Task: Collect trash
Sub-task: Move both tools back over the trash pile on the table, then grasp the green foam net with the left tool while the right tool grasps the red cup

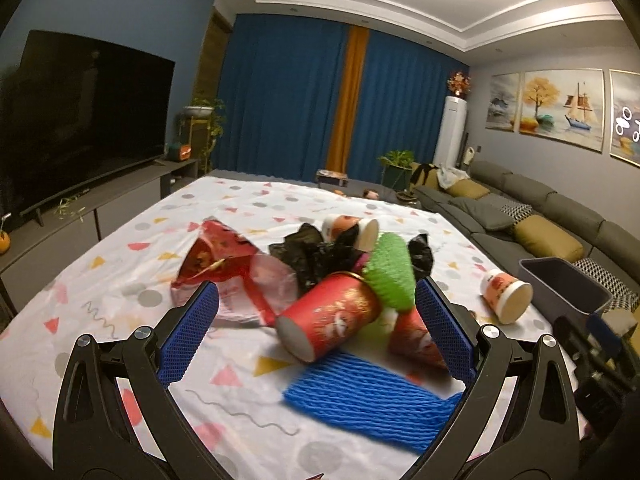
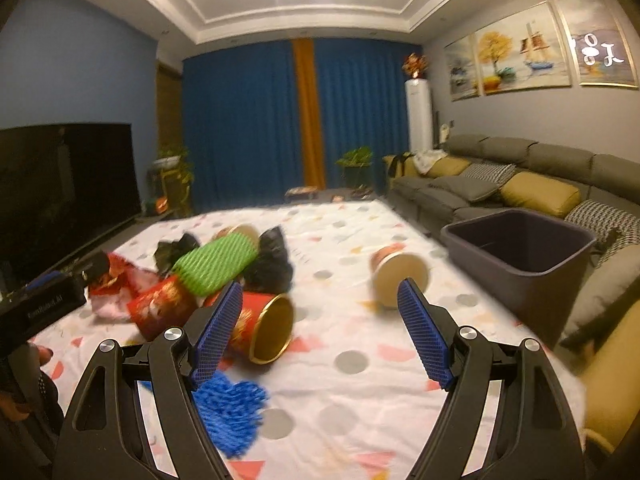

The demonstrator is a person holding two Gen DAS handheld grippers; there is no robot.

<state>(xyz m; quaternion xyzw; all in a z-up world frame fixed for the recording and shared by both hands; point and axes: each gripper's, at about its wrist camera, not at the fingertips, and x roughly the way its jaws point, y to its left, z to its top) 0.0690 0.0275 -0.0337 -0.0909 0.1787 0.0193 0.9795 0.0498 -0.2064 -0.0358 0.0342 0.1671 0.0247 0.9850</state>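
- Left gripper (image 1: 316, 300): jaws spread wide, nothing between the blue pads; it hovers above the table over the trash pile.
- Right gripper (image 2: 320, 300): jaws also released and empty, aimed across the table toward the far side.
- Trash lies in a loose heap on the patterned tablecloth (image 1: 120, 272).
- Red paper cup (image 1: 330, 316) lies on its side, base toward the left wrist camera, touching the green foam net (image 1: 390, 276) behind it.
- A second red cup (image 2: 262, 328) lies on its side just beside the first, open mouth toward the right wrist camera.
- Blue foam net (image 1: 372, 400) lies flat on the cloth, nearest the left gripper.
- Black plastic bag (image 1: 316, 256) is crumpled behind the cups; a red wrapper (image 1: 218, 258) sits at the left of the heap.
- A white-and-orange cup (image 1: 350, 230) lies at the far edge of the heap.
- Another white-and-orange cup (image 2: 400, 276) lies alone on its side, apart from the heap, between the heap and the bin.
- Grey bin (image 2: 520, 256) stands at the right edge of the table, near the sofa (image 2: 520, 184).
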